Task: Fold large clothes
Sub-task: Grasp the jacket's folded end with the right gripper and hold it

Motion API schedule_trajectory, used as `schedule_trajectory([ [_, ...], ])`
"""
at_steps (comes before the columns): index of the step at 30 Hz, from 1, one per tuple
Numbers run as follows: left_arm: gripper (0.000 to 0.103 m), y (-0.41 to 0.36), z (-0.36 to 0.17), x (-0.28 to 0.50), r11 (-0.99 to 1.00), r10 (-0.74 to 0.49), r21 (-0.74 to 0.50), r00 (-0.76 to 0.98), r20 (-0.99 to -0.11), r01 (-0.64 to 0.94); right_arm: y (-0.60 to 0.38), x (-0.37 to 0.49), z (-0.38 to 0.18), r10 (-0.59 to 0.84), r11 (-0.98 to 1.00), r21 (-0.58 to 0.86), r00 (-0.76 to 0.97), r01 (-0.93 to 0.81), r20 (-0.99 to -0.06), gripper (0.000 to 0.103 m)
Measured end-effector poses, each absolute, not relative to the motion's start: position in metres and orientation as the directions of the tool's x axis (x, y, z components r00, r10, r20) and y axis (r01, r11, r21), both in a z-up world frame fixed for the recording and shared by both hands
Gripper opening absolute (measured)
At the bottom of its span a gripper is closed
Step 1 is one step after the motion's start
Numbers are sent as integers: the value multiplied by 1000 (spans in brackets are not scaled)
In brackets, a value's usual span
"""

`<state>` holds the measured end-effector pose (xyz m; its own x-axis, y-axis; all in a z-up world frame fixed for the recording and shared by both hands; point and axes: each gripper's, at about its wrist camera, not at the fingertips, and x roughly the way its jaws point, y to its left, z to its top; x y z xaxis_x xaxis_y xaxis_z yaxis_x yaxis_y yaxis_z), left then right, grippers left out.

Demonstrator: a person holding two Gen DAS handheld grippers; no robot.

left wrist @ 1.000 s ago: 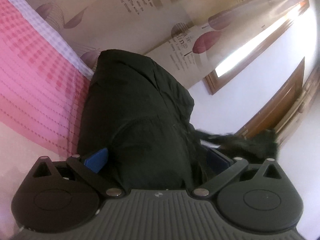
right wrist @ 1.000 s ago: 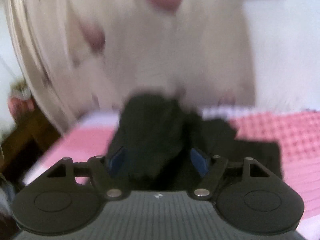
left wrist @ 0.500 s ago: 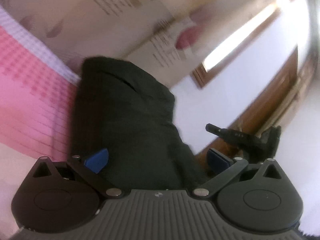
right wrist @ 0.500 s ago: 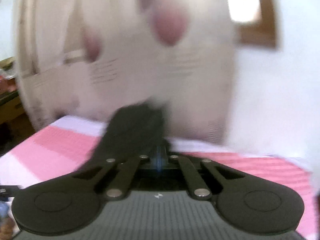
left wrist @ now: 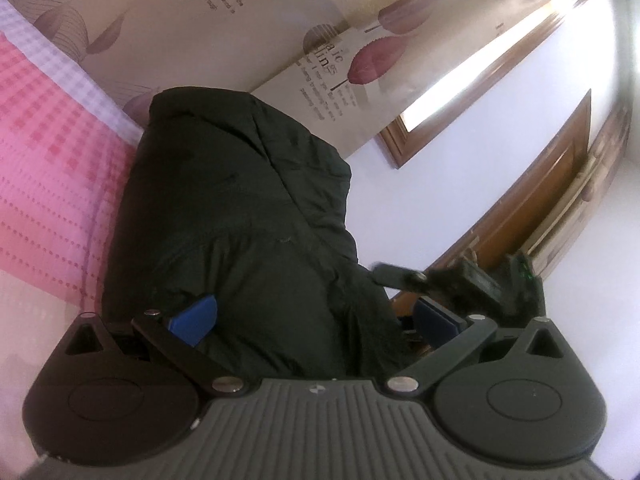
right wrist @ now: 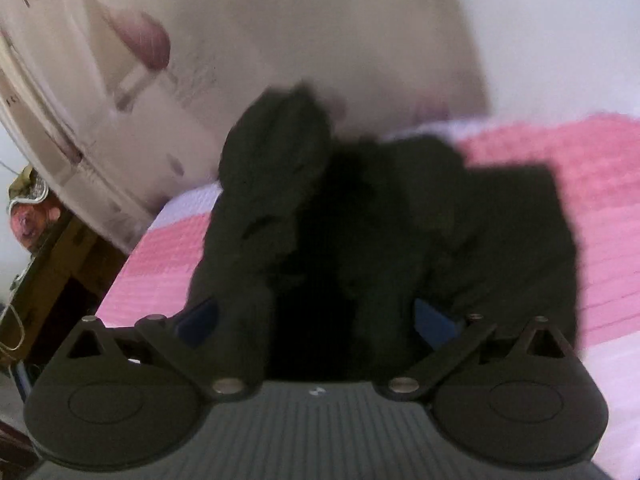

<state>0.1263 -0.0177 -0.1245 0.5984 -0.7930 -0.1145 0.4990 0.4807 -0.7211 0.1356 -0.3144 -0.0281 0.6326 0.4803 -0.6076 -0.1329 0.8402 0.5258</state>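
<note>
I have the dark garment (left wrist: 240,216) bunched on the pink checked bedspread (left wrist: 44,168), its long axis running away from me toward the leaf-print curtain (left wrist: 248,20); from the garment, both tools sit at its near end, side by side; my left gripper (left wrist: 316,320) stands spread wide with cloth heaped between its blue pads (left wrist: 194,318), yet I cannot tell whether it pinches anything; my right gripper (right wrist: 316,320) is released, its jaws having just been opening after a brief clench, and black fabric lies loose between them without being pressed; seen from the left wrist, the right tool (left wrist: 448,280) hangs just beside the garment's near right edge, so I judge it the nearer hand for taking a fresh hold there; against half a second ago, the right jaws were pinched together and are now splayed, and the garment sits lower and closer in that view, while the left view is steadier and sharper
</note>
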Motion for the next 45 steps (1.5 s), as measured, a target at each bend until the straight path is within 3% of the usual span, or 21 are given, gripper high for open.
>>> schedule_trajectory([
  [4, 103, -15, -128, 128, 468, -795, -734, 598, -106, 492, -277, 147, -33, 463, 868, 462, 631, -181, -622, 102],
  [5, 103, -13, -129, 128, 466, -792, -739, 601, -104, 487, -272, 146, -35, 455, 877, 434, 646, -205, -613, 96],
  [6, 103, -11, -129, 127, 464, -790, -744, 604, -102, 481, -262, 148, -35, 408, 908, 351, 665, -228, -626, 57],
  [7, 103, -9, -129, 127, 460, -789, -753, 605, -105, 470, -256, 149, -34, 382, 923, 289, 676, -253, -630, 42],
  [10, 103, -1, -122, 123, 461, -778, -764, 620, -104, 451, -247, 152, -11, 323, 944, 148, 733, -295, -599, 27],
  [12, 103, 3, -114, 120, 477, -766, -756, 633, -109, 447, -251, 147, 14, 281, 951, 55, 781, -303, -557, 23],
  [15, 103, 3, -106, 120, 472, -765, -759, 636, -101, 448, -285, 137, 41, 233, 963, 2, 826, -271, -513, 21],
  [18, 103, -3, -102, 122, 476, -771, -749, 628, -104, 461, -328, 128, 28, 177, 982, 39, 833, -184, -524, 21],
  [22, 103, -17, -104, 129, 486, -783, -740, 608, -133, 465, -392, 103, -27, 162, 974, 225, 822, -43, -545, 20],
  [27, 103, -40, -99, 133, 477, -806, -733, 573, -146, 485, -438, 76, -57, 241, 883, 468, 875, -19, -419, 20],
  [35, 103, -78, -73, 129, 456, -850, -659, 512, -123, 598, -438, 43, -41, 167, 943, 334, 874, -6, -456, 19],
  [41, 103, -121, -75, 137, 433, -880, -631, 454, -141, 643, -478, 34, -86, 153, 889, 450, 872, 84, -465, 18],
  [45, 103, -153, -82, 147, 453, -885, -581, 422, -199, 676, -483, 35, -91, 148, 892, 444, 876, 82, -459, 22],
])
